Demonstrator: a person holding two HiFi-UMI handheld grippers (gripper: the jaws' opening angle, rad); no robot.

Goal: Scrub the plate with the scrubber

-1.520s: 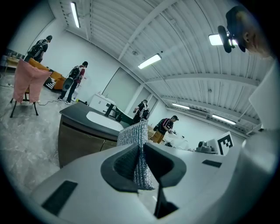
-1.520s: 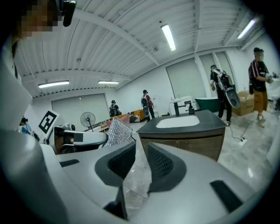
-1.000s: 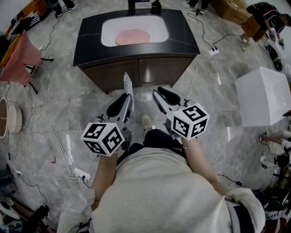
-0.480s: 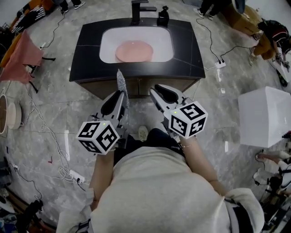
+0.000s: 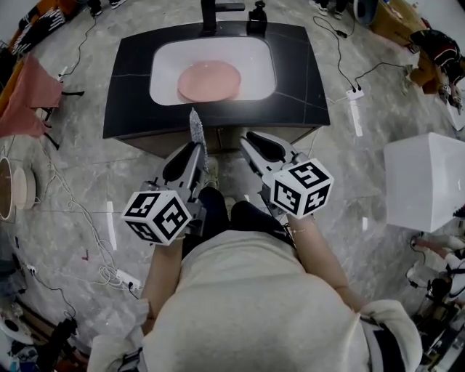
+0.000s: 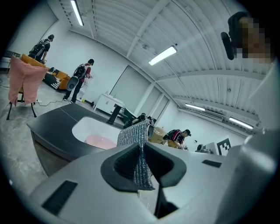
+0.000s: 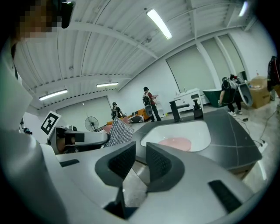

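A round pink plate (image 5: pixel 209 81) lies in the white sink basin (image 5: pixel 254 59) set in a black counter (image 5: pixel 127 98). My left gripper (image 5: pixel 186 160) is held in front of the counter's near edge, shut on a silver mesh scrubber (image 5: pixel 196 129) that sticks up past its jaws. In the left gripper view the scrubber (image 6: pixel 139 153) hangs pinched between the pads, with the plate (image 6: pixel 99 141) beyond. My right gripper (image 5: pixel 260 145) is beside it, open, with nothing between its jaws. The right gripper view shows a clear gap at my right gripper (image 7: pixel 141 162) and the plate (image 7: pixel 175 142) ahead.
A black faucet (image 5: pixel 212 10) and a dark bottle (image 5: pixel 256 16) stand at the sink's far edge. A white box (image 5: pixel 425 182) sits on the floor at the right, cables run over the grey floor, and a pink cloth (image 5: pixel 29 91) hangs at the left. People stand in the background.
Both grippers have moved forward together to the counter's near edge; the sink and plate now lie closer in the head view. The scrubber stays in the left jaws.
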